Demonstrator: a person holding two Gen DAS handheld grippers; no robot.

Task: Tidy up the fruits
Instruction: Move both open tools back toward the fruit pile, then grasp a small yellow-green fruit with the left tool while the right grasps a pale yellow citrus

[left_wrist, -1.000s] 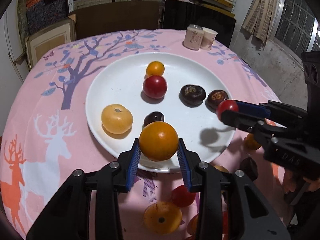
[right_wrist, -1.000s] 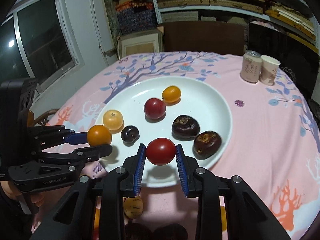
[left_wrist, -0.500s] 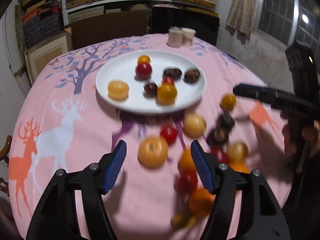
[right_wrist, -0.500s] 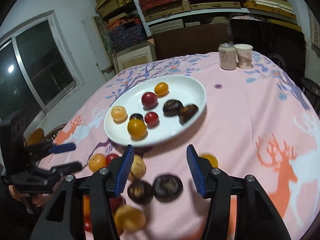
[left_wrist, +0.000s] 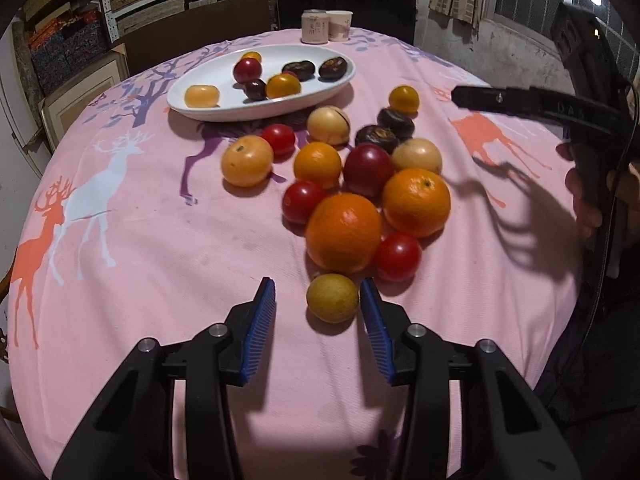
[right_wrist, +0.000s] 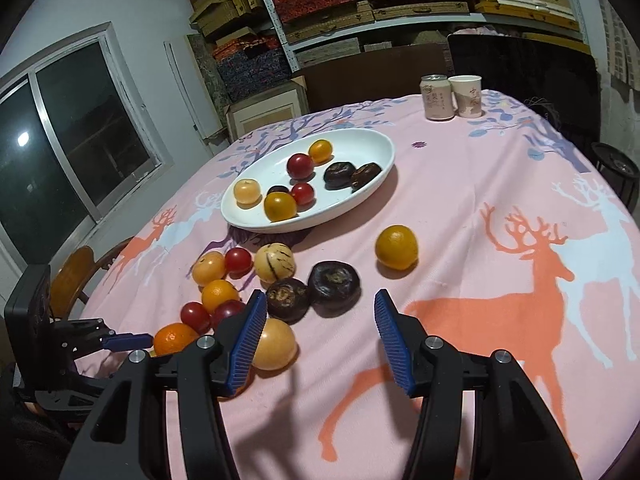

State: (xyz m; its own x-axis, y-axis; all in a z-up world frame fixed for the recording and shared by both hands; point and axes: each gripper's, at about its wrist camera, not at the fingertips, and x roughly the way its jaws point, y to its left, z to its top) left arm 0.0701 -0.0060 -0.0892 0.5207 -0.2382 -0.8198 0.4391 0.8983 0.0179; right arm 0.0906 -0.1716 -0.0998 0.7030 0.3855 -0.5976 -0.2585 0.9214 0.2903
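Observation:
A white oval plate [left_wrist: 208, 110] [right_wrist: 360, 204] holds several small fruits, among them an orange tomato [left_wrist: 283, 85] [right_wrist: 280, 206] and a red one [right_wrist: 303, 193]. A pile of loose fruit lies on the pink cloth in front of the plate: two oranges [left_wrist: 344, 232], red tomatoes, dark fruits [right_wrist: 334, 288] and pale yellow ones. My left gripper [left_wrist: 318, 312] is open and empty, with a small yellow-green fruit [left_wrist: 332, 298] between its fingers on the cloth. My right gripper [right_wrist: 318, 328] is open and empty, just short of the dark fruits; it also shows in the left wrist view [left_wrist: 520, 102].
A can [right_wrist: 437, 98] and a paper cup [right_wrist: 466, 95] stand at the table's far edge. A lone orange fruit [right_wrist: 397, 247] lies to the right of the pile. A wooden chair [right_wrist: 76, 276] stands at the left. Shelves fill the back wall.
Both grippers let go of their tomatoes on the plate, opened and pulled back toward the near side of the table. The loose pile is now in front of them.

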